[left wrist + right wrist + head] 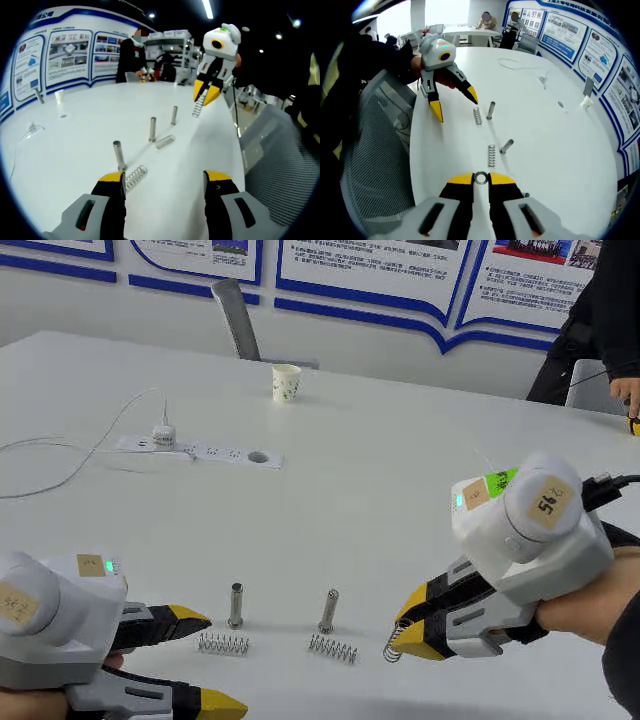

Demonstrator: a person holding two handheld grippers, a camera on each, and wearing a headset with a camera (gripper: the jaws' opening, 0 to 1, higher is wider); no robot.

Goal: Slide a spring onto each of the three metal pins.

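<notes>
Left gripper (222, 660): jaws wide, empty, low over the bench (380, 460). Right gripper (402, 635): closed on one spring (390, 646). Two loose springs (223, 644) lie beside bare pins (236, 605). Step: first threading. The next move likely calls for centring the coil over a pin top, then lowering.

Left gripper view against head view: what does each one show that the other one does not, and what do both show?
Left gripper view adds the third pin, upright beyond the others. Head view adds the power strip. Both share the first pin, the second pin, loose springs beside them, and the right gripper shut on the held spring.
</notes>
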